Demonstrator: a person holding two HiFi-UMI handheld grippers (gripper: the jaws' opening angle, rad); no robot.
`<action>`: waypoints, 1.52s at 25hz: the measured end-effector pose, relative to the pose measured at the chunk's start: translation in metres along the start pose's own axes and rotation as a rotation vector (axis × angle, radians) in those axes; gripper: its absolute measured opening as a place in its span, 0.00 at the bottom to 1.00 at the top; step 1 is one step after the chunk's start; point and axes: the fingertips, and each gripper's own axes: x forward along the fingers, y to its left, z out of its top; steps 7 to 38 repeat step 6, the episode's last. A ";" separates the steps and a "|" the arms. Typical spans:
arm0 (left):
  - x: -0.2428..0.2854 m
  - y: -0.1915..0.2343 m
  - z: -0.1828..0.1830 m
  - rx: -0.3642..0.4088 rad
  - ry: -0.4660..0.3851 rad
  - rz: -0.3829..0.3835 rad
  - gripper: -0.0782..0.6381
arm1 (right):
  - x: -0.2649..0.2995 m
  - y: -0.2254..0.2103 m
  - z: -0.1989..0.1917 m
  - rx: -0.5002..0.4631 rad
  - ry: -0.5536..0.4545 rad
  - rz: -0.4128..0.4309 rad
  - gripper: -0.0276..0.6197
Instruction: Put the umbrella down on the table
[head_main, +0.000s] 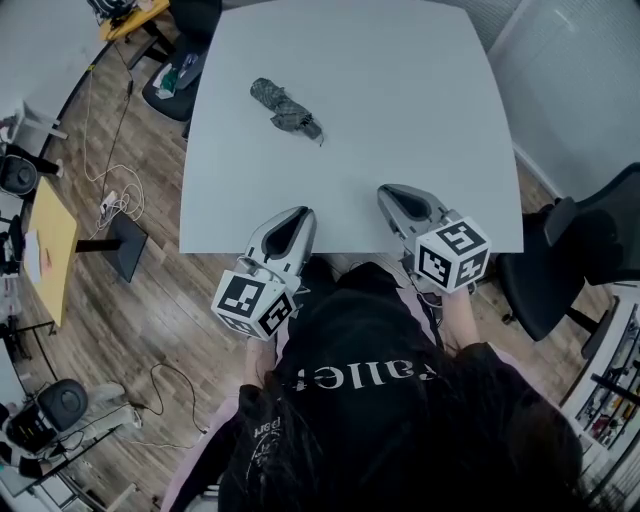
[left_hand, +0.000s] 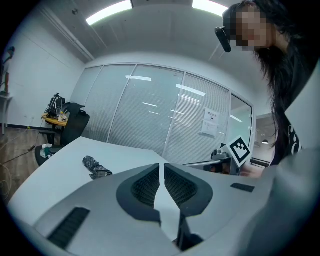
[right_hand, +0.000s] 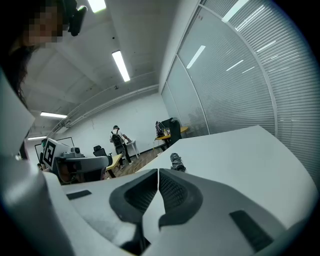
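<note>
A folded grey patterned umbrella (head_main: 285, 110) lies on the white table (head_main: 400, 100), towards its far left, with nothing touching it. My left gripper (head_main: 302, 213) and right gripper (head_main: 386, 191) hover side by side over the table's near edge, well short of the umbrella. Both are shut and hold nothing. In the left gripper view the jaws of the left gripper (left_hand: 161, 166) meet, and the umbrella (left_hand: 96, 168) lies ahead to the left. In the right gripper view the right gripper (right_hand: 158, 171) has its pads together, with the umbrella (right_hand: 177, 162) just beyond.
A black office chair (head_main: 575, 260) stands right of the table and another (head_main: 175, 80) at its far left corner. A yellow desk (head_main: 50, 250) and loose cables (head_main: 115, 195) lie on the wood floor to the left. A person (right_hand: 118, 137) stands far off.
</note>
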 end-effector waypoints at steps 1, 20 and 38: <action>-0.001 0.000 -0.001 0.000 -0.002 -0.001 0.17 | 0.000 0.000 0.000 -0.001 -0.001 -0.002 0.08; 0.000 -0.003 0.003 0.000 -0.032 -0.029 0.17 | -0.003 -0.008 0.004 -0.010 -0.008 -0.014 0.08; 0.000 -0.003 0.003 0.000 -0.032 -0.029 0.17 | -0.003 -0.008 0.004 -0.010 -0.008 -0.014 0.08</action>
